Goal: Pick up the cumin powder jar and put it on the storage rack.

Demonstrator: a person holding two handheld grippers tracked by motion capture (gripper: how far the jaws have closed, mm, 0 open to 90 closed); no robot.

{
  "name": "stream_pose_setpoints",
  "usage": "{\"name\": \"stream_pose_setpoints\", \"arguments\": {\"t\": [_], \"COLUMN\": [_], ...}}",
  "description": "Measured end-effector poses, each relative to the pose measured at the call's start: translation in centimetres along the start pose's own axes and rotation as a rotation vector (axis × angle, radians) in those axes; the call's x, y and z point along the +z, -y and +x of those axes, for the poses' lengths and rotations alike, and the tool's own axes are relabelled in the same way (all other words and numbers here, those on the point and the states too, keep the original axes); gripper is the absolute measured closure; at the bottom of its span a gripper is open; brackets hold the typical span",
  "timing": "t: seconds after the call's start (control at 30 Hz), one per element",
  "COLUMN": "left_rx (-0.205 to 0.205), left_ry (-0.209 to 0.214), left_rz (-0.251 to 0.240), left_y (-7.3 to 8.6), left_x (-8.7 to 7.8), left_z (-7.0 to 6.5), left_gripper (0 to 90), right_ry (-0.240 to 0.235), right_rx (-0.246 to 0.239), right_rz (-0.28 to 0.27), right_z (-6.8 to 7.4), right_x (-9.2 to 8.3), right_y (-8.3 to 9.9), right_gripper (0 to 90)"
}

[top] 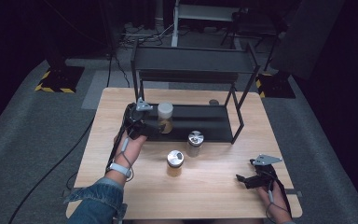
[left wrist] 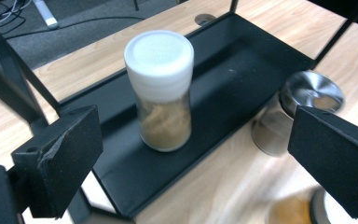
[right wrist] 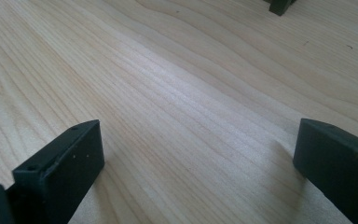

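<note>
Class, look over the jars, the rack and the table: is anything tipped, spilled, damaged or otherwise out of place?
Nothing stands out. The white-lidded jar stands upright on the lower shelf of the black rack, and the two metal-lidded jars stand upright on the wooden table. No spill or damage is visible. The left gripper is open beside the white-lidded jar.

Clear glass jar [left wrist: 164, 122] – matt white plastic lid, matt black metal shelf [left wrist: 242, 70], pale wood table [right wrist: 177, 93]

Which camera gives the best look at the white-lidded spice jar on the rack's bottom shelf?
The left gripper view: the white-lidded jar stands close and sharp, upright on the black shelf, with brown powder visible inside. The high view shows it small and dim beside the left tongs. The right gripper view faces bare table.
</note>
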State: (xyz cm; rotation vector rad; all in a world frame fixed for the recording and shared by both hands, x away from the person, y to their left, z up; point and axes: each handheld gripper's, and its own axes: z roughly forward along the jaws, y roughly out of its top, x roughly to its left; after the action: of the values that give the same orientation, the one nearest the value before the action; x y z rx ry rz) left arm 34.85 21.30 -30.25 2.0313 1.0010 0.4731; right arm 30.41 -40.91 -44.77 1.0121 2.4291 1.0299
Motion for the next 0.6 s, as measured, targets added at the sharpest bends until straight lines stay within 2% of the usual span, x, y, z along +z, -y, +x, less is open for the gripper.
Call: {"name": "stream_pose_setpoints", "arguments": {"t": [0.2,0.4,0.6], "left_rx": [0.013,0.024,0.047], "left_ry": [0.001,0.009,-0.016], "left_rz": [-0.01,-0.011,0.003], "left_y": [1.7,3.2,4.9], "left_x": [-1.7,-2.7,-3.5], "left_z": [-0.5,-0.8,-1.6], "left_gripper": [2.9,3.2,3.5], "right_ry": [0.0,0.001,0.001], "right_rx": [0.0,0.001,0.001], "right_rz": [0.0,0.0,0.0], "right_z": [0.0,0.0,0.0], "right_x": [0.0,0.0,0.0], "right_y": [0.0,0.0,0.0], "right_gripper": [1.4,1.3,1.3]}}
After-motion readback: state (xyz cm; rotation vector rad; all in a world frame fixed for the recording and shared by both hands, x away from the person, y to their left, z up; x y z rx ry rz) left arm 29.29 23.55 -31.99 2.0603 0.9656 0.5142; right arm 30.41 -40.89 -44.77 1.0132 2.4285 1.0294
